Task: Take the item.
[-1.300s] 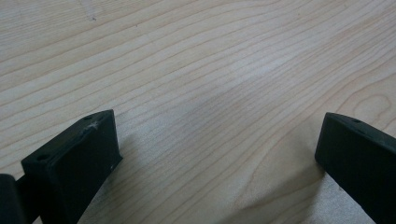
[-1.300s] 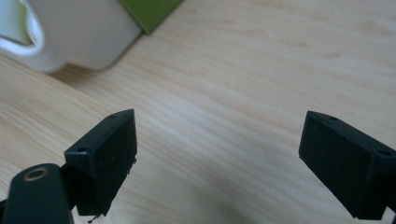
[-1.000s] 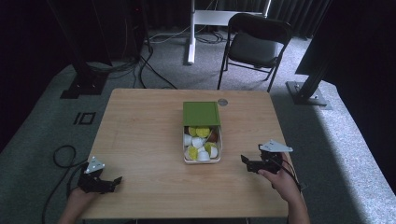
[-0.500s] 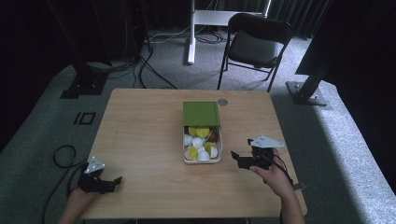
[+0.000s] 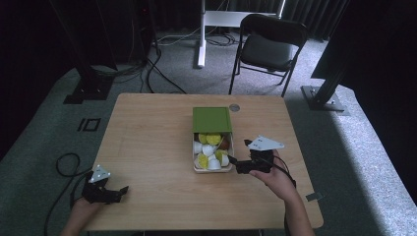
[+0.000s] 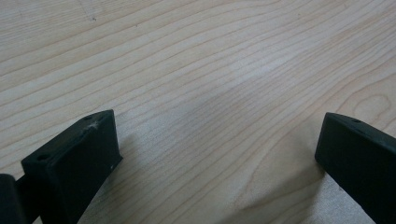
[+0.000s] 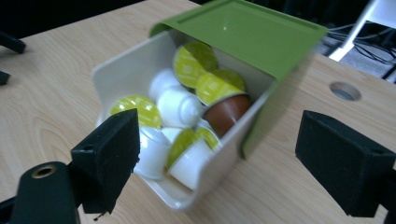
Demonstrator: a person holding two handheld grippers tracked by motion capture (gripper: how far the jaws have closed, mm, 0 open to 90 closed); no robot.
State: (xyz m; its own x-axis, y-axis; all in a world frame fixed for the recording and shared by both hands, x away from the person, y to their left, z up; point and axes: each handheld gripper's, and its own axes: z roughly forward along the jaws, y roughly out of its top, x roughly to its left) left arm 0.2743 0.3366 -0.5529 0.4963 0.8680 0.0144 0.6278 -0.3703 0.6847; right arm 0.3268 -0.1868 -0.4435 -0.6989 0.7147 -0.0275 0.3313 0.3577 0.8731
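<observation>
Two open tools, right tool at capsule box, left tool over table, no readable labels

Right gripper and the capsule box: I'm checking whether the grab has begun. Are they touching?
Apart. In the right gripper view the right gripper has open jaws, with table showing between the right jaw and the box; nothing is pinched.

Studio-like lab: black curtains, floor cables

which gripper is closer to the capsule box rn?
Right. The right gripper sits just off the capsule box, fingers open; the left gripper rests at the table's near-left corner.
</observation>
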